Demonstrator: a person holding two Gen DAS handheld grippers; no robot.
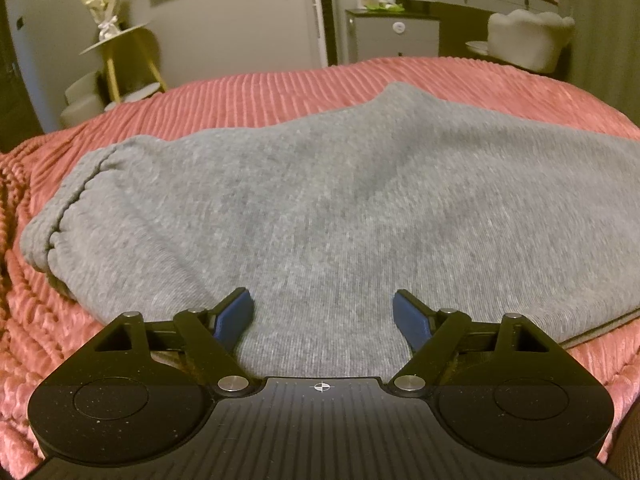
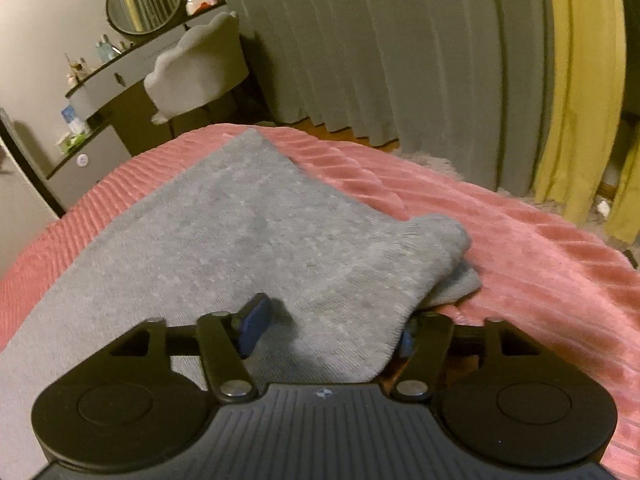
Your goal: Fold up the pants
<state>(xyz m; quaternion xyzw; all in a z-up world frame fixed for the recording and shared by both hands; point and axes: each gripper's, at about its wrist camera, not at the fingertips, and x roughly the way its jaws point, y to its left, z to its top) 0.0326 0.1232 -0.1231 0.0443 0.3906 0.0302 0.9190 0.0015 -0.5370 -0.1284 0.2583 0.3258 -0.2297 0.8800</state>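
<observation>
Presently we see both claws, left gripper (image 1: 323, 318) and right gripper (image 2: 332, 330), spread wide over grey pants (image 1: 320, 208) on the ribbed pink bedspread (image 1: 280, 92); grey curtains (image 2: 400, 48) hang beyond.

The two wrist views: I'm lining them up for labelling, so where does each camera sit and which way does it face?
Left wrist: on the left gripper, angled down over the grey pants; open fingers show.
Right wrist: on the right gripper, aimed along the pants' cuff end toward the curtains; fingers apart, cloth between.
Shared: pants, pink bedspread, white chair.
</observation>
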